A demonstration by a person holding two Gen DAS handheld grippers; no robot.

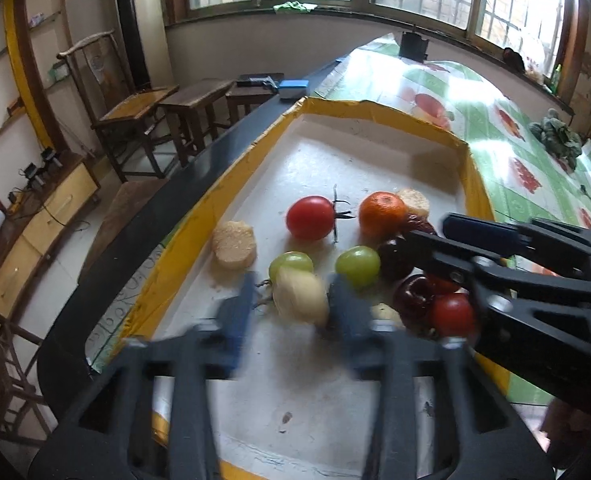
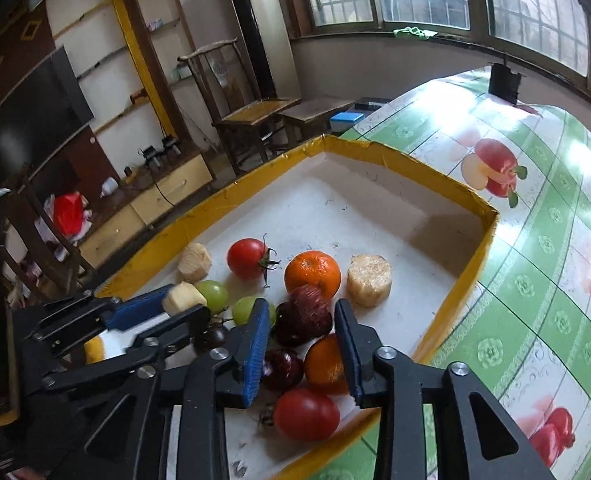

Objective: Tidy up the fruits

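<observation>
Two grippers working over tray (image 1: 375,114). Left gripper (image 1: 289,304) standing open around pale fruit chunk (image 1: 300,295), not clamping: light, soft, bruisable; taking across flat sides. Right gripper (image 2: 301,346) hovering open above dark fruits (image 2: 301,316).

Open right claw (image 2: 302,344) over fruit, perhaps touching tangerine (image 2: 324,362).

The left claw (image 1: 287,312) is motion-blurred, and the right claw (image 1: 423,236) hides the dark fruits (image 1: 413,298).
</observation>
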